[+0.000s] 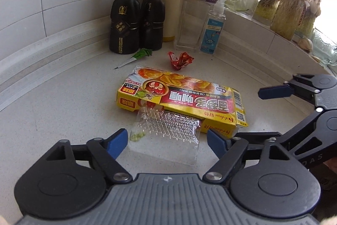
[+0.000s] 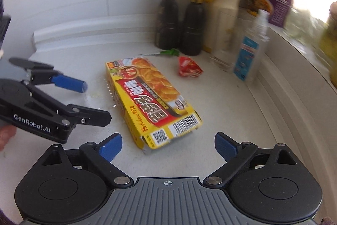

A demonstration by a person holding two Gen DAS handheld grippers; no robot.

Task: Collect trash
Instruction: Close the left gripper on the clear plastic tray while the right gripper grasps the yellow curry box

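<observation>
One yellow box, one clear tray touching its near edge, one red wrapper, one green scrap, two black bottles: pale desk, tiled corner. Left claw open around tray; right claw open, empty, before box.

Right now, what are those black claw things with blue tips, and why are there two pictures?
They are tongs that a person holds, one in each hand, with a camera on each. One picture looks along the left tongs, the other along the right tongs. Both are open and hold nothing. On the counter lie a yellow food box, a clear plastic tray beside it, a crumpled red wrapper and a green scrap. Bottles stand at the back.
</observation>
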